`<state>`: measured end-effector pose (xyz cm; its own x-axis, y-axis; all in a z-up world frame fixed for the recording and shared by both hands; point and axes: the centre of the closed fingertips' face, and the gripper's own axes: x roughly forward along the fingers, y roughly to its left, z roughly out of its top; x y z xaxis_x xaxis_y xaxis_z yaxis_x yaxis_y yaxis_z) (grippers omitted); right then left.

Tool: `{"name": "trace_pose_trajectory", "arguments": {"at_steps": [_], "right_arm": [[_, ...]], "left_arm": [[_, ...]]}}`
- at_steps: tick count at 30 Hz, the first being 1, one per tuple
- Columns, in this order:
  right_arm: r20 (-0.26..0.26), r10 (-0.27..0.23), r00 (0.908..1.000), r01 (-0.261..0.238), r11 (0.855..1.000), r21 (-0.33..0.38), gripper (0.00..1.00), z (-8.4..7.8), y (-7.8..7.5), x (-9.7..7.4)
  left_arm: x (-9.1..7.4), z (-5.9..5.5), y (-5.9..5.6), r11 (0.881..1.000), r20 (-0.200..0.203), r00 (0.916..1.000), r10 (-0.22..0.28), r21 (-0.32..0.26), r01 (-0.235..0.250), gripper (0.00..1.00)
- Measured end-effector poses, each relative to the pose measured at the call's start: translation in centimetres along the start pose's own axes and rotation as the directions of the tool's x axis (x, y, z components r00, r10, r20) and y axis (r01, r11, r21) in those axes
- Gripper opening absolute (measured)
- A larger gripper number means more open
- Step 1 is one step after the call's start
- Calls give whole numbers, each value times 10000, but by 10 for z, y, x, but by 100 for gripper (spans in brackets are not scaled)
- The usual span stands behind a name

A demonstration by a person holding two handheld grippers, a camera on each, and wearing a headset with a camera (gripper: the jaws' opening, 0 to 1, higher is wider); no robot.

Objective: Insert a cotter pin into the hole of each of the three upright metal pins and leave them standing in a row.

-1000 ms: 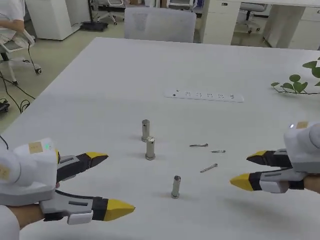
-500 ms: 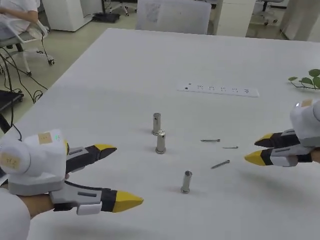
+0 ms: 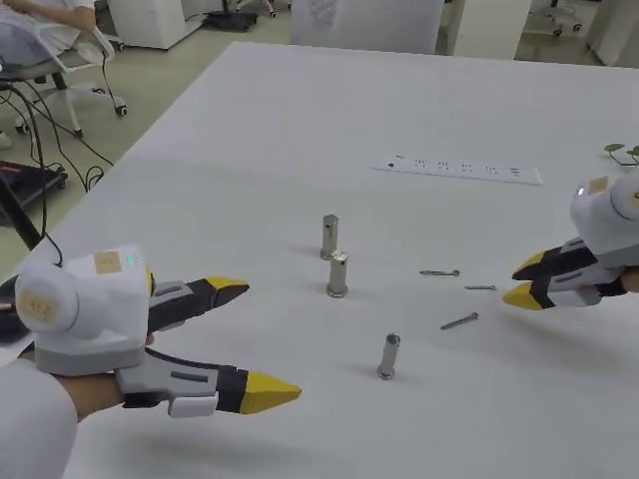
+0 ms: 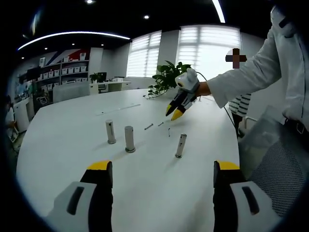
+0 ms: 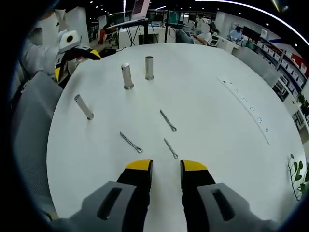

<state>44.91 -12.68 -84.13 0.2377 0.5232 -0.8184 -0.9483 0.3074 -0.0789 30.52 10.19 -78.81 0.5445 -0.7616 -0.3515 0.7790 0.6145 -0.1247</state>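
Just left of the empty, slightly parted right claw (image 3: 522,279), the nearest cotter pin (image 3: 480,287) lies pointing toward it.

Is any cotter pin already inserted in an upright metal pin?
No: all three cotter pins lie loose on the table, apart from the metal pins.

An open-plan office is suggested: a large white table (image 3: 250,130) with a power strip (image 3: 457,168) at 1 o'clock, a wheeled chair (image 3: 45,55) at 10 o'clock, white cabinets (image 3: 150,15) at 11; blinded windows (image 4: 207,46), a potted plant (image 4: 166,79) and stocked shelves (image 4: 58,72) are seen beyond.
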Motion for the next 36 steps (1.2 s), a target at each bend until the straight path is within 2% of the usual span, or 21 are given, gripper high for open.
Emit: {"name": "trace_pose_trajectory", "arguments": {"at_steps": [11,15,28,33,36], "right_arm": [[-564,528,9970,-575,9948,-845,17,8,-7,15],[-1147,680,9911,-843,9860,-1439,15,4,-7,22],[-1727,1037,9795,-1375,9707,-1969,13,2,-9,28],[-1790,1144,9772,-1514,9661,-2091,13,4,-8,30],[-1980,1254,9722,-1692,9601,-2227,12,2,-6,32]], "left_arm": [[0,-1,0,10000,-68,10000,-35,46,35,85],[0,-1,-1,9999,-77,9999,-70,80,71,85],[1,-1,-1,9999,-64,9999,-126,91,126,84],[2,0,-1,9999,-39,9999,-133,77,134,84],[1,0,0,9999,-37,9999,-117,91,117,84]]}}
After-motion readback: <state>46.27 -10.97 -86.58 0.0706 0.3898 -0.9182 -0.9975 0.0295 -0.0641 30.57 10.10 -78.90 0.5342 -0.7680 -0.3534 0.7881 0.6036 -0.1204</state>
